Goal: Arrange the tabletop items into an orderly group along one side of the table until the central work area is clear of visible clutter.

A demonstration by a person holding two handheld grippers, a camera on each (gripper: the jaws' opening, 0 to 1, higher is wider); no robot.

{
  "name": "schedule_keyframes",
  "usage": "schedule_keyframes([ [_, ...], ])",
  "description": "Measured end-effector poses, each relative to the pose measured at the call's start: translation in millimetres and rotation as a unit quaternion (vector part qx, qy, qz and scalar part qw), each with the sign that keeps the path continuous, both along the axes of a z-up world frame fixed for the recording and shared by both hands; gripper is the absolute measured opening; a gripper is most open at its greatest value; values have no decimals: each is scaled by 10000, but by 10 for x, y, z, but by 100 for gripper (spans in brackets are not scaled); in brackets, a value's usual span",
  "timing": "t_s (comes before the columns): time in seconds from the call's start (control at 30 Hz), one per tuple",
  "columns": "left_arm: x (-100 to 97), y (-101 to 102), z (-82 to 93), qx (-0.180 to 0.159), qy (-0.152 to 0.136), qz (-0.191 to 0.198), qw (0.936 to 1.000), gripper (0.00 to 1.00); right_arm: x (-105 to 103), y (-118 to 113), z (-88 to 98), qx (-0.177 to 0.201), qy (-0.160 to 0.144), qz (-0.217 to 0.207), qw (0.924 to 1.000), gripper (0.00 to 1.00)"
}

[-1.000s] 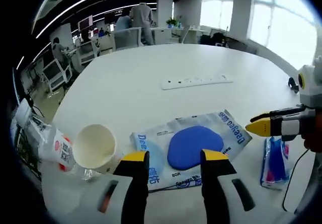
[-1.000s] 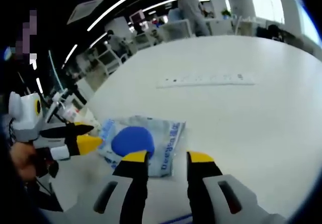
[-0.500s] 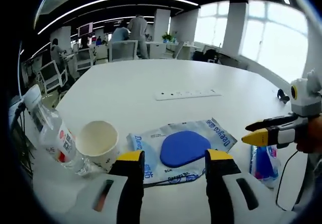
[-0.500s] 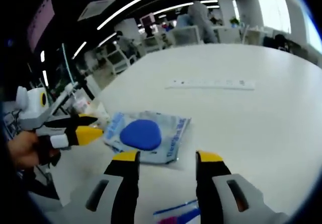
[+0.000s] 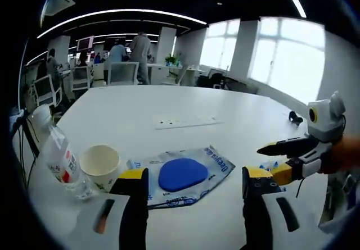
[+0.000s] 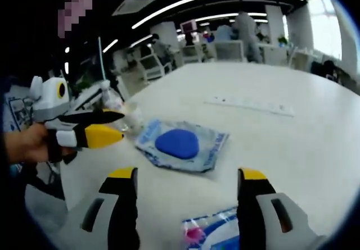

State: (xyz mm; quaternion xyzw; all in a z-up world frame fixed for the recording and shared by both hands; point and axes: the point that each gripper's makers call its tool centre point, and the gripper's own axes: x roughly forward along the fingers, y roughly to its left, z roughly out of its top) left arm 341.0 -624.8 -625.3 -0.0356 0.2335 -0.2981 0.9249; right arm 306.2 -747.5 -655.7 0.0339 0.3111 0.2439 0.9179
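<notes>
Both grippers' fingers apart, empty | blue-disc packet [image 5: 181, 174] centre frame, between left gripper [image 5: 194, 177] fingers, long axis crosswise | left nearer

Clear packet with blue pad [image 5: 180, 174] flat; paper cup [image 5: 100, 164] upright beside tilted bottle [image 5: 56, 151].

Bright window glare, edges warped, slight blur

Left gripper [image 5: 197, 177] jaws spread wide above white table [image 5: 169, 104], holding nothing. Clear packet with blue pad [image 5: 181, 173] lies flat between them; paper cup [image 5: 99, 164] upright beside it, plastic bottle [image 5: 58, 159] just past the cup. Power strip [image 5: 185, 122] farther back; right gripper [image 5: 270, 157] enters from the right, jaws apart.
</notes>
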Motion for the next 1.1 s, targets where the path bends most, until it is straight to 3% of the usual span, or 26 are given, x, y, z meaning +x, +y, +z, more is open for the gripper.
schedule_keyframes([
  [0.37, -212, 47, 148, -103, -160, -138, 9997, 79, -208, -35, 187, -20, -182, 117, 9998, 78],
  [0.7, -551, 11, 190, -89, -221, -512, 9984, 93, -520, -219, 243, -38, -175, 209, 9996, 88],
  [1.1, -917, -10, 161, -268, -21, -679, 9973, 100, -832, -386, 207, 46, -16, 87, 9999, 93],
])
